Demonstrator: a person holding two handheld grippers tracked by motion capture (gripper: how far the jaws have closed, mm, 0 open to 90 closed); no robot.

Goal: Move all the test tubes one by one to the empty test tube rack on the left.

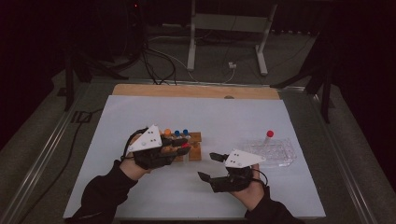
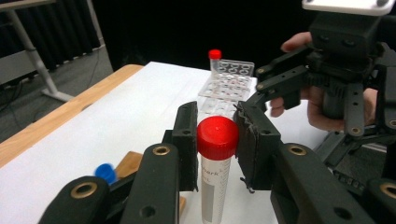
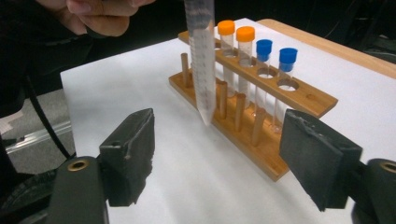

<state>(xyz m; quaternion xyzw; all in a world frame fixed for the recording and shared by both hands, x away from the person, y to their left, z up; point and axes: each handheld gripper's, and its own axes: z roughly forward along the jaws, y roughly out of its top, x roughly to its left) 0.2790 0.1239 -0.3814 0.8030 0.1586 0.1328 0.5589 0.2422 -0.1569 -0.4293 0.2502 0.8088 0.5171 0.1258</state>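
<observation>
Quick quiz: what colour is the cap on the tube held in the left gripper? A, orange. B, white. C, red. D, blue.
C: in the left gripper view the left gripper is shut on the tube, whose cap between the pads is plainly red.

left gripper (image 1: 180, 145): black linkage body, brass-coloured pivot bushings, flat black pads, white three-cornered top plate with dark screws | right gripper (image 1: 209, 166): same black build, same white plate, thin black cable at its rear | sleeves (image 1: 105, 189): dark, long, reaching both wrists
</observation>
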